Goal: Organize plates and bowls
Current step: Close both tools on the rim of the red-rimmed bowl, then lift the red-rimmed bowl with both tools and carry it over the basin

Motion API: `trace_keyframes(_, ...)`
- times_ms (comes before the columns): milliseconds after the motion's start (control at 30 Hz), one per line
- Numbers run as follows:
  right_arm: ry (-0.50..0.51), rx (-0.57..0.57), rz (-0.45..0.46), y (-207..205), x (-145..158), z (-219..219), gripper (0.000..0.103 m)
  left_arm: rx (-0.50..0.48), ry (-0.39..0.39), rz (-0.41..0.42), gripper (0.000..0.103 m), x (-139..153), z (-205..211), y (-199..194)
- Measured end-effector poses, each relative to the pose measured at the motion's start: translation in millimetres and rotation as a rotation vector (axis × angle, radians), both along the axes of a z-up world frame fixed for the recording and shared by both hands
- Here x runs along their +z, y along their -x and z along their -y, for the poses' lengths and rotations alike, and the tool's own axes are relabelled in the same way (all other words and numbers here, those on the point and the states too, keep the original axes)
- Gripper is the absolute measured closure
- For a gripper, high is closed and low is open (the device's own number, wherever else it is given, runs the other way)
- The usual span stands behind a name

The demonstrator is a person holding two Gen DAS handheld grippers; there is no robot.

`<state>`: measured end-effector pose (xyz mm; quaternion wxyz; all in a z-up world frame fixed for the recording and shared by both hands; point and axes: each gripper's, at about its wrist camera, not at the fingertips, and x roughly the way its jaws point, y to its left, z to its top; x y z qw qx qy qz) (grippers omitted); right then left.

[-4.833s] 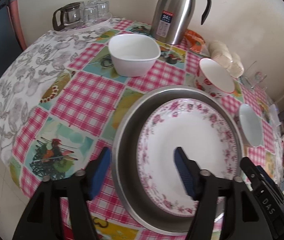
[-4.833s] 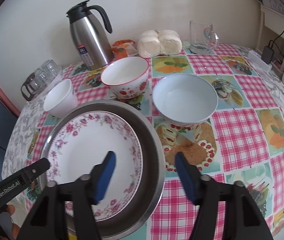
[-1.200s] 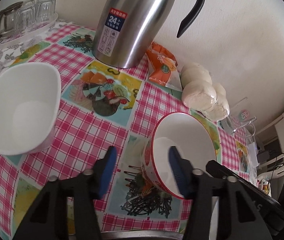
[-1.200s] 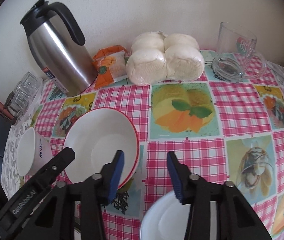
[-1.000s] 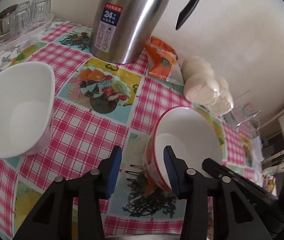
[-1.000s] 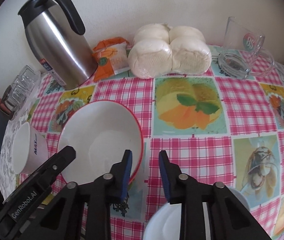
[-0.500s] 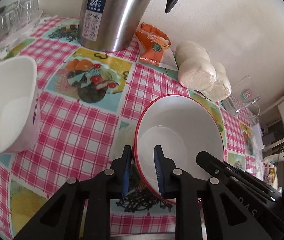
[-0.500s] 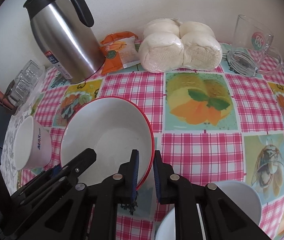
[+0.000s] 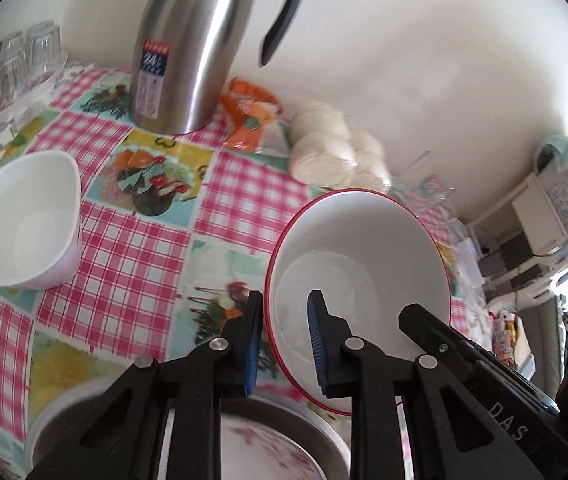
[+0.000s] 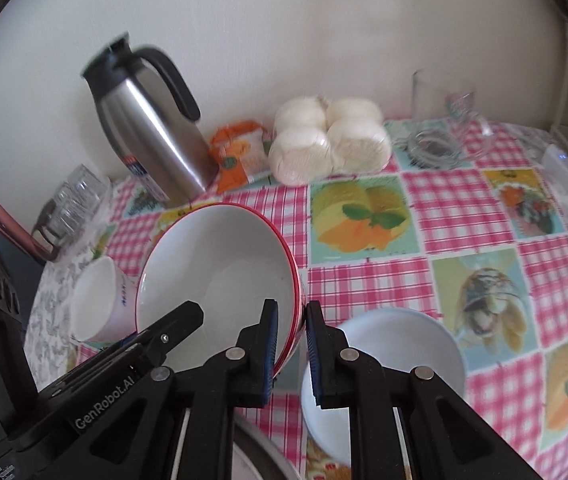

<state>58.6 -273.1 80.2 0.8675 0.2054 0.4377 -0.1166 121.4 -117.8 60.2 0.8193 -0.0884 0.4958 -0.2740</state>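
Note:
Both grippers hold the red-rimmed white bowl (image 9: 363, 264), lifted off the checked tablecloth and tilted. My left gripper (image 9: 284, 340) is shut on its left rim. My right gripper (image 10: 289, 340) is shut on its right rim; the bowl also shows in the right wrist view (image 10: 220, 276). A steel tray (image 9: 315, 432) with a pink-flowered plate (image 9: 268, 452) lies just below, near the front edge. A white square bowl (image 9: 24, 220) stands at the left. A pale blue bowl (image 10: 395, 356) stands to the right of the held bowl.
A steel thermos jug (image 9: 188, 48) stands at the back by the wall, with an orange packet (image 9: 250, 116) and wrapped white buns (image 10: 329, 140) beside it. A glass mug (image 10: 439, 120) is at the back right, glasses on a tray (image 9: 12, 64) at the back left.
Both grippers closed on opposite rims of the red-rimmed bowl and have lifted it toward the tray; the bowl now tilts and the tray is back in view below.

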Motion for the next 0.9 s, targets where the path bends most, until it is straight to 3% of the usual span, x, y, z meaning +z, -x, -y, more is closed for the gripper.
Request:
trace_keyframes(367,-0.004,-0.042,0.127,77,59,-2,0.088,-0.073,0.014,0.101,0.081,59,1,59)
trace_keyframes(633,-0.056,-0.066,0.209,122,77,-10,0.088,-0.102,0.023,0.148,0.081,89,-12,95)
trace_keyframes(900,-0.063,-0.055,0.266,150,86,-37,0.088,-0.081,0.017,0.18,0.081,94,-37,120)
